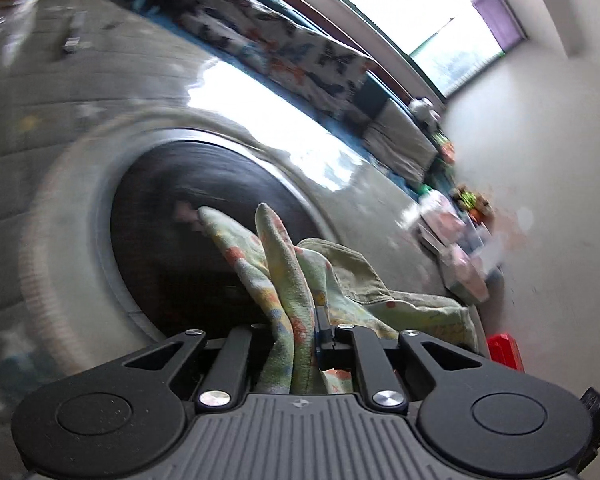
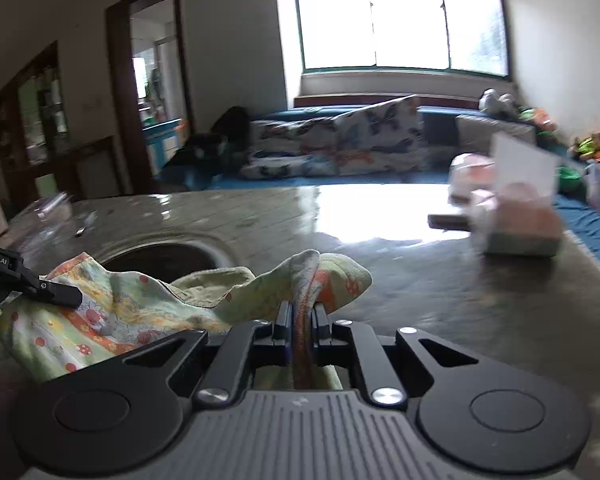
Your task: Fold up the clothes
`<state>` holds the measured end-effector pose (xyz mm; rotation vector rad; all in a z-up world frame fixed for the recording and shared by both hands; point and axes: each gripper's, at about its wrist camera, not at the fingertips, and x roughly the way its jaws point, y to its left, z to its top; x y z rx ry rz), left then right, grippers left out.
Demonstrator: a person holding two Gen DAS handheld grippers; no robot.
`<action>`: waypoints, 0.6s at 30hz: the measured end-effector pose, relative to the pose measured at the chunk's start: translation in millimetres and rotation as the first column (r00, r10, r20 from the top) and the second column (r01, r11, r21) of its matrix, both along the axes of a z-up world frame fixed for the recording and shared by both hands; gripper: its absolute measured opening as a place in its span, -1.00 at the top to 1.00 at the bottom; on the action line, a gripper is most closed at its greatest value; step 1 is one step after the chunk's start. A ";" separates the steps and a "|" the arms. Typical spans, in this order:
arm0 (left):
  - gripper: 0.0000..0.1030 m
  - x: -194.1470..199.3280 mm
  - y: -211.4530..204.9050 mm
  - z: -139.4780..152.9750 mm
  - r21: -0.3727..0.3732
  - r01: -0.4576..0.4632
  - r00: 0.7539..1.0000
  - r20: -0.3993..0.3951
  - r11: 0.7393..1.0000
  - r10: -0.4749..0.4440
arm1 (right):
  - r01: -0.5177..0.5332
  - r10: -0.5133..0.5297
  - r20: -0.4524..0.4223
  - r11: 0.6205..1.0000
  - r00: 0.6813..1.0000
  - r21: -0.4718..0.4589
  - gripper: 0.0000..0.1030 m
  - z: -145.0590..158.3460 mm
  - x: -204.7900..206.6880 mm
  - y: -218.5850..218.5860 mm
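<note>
At lower centre, a bunched fold of the patterned cloth (image 2: 140, 312) is pinched in the closed jaws of the right gripper (image 2: 300, 320); another part is clamped by the left gripper (image 1: 300, 332). The cloth is held crumpled over the counter (image 2: 440, 300), folding judged barely begun.

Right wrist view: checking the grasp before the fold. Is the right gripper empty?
No, the right gripper has its fingers shut on a bunched edge of the cloth.
</note>
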<state>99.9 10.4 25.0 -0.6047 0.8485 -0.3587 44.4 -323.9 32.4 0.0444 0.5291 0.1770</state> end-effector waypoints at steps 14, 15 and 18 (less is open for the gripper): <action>0.78 36.3 -149.7 4.3 0.015 0.291 0.955 0.049 0.957 -0.291 | 0.309 -0.306 0.043 0.949 0.951 -0.065 0.84 12.2 -28.8 -113.7; 0.77 37.0 -158.7 1.4 0.029 0.307 0.950 0.049 0.951 -0.308 | 0.331 -0.329 0.034 0.942 0.944 -0.063 0.84 7.8 -30.8 -122.2; 0.76 37.8 -177.5 -11.9 0.074 0.337 0.941 0.013 0.939 -0.339 | 0.374 -0.376 -0.029 0.925 0.926 -0.067 0.82 -11.5 -32.8 -138.9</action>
